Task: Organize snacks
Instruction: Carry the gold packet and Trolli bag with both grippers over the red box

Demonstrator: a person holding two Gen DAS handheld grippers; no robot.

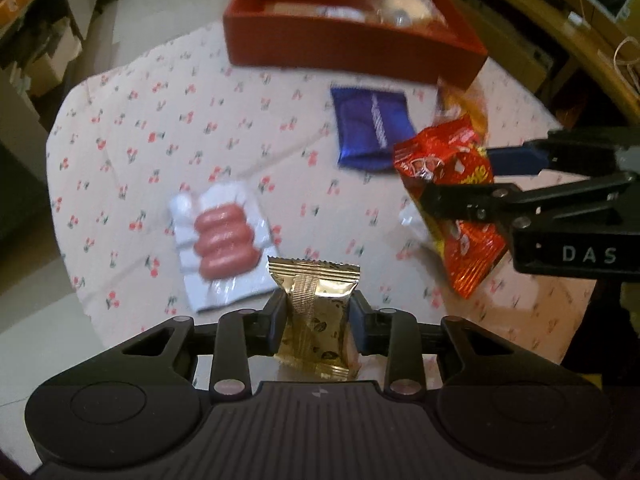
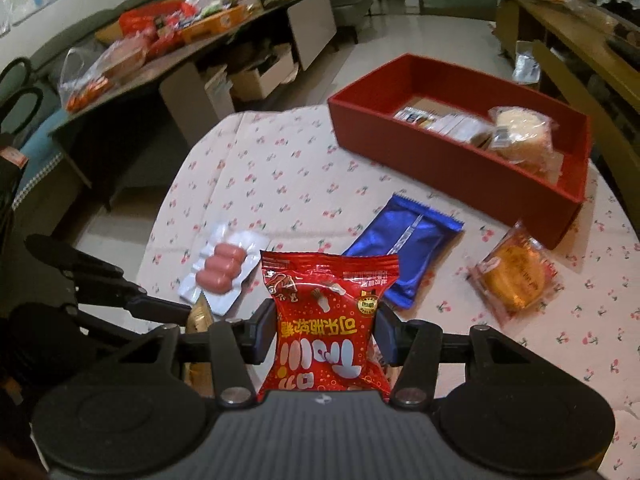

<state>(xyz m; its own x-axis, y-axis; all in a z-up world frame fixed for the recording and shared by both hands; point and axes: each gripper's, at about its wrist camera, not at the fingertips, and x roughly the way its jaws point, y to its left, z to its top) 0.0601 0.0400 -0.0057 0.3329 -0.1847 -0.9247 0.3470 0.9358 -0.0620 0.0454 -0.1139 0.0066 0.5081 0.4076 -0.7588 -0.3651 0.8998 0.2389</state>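
My left gripper (image 1: 318, 320) is shut on a gold snack packet (image 1: 314, 316), held above the near table edge. My right gripper (image 2: 324, 326) is shut on a red snack bag (image 2: 330, 320), also seen at right in the left wrist view (image 1: 452, 184). A red box (image 2: 456, 168) with several wrapped snacks inside stands at the far side; it also shows in the left wrist view (image 1: 344, 46). On the cherry-print tablecloth (image 2: 280, 184) lie a sausage pack (image 2: 220, 272), a blue packet (image 2: 404, 246) and an orange pastry pack (image 2: 514, 276).
A dark side table (image 2: 160, 64) piled with snack bags stands beyond the table at left. Wooden furniture (image 2: 580, 40) runs along the right. The sausage pack (image 1: 224, 244) and blue packet (image 1: 370, 126) also show in the left wrist view.
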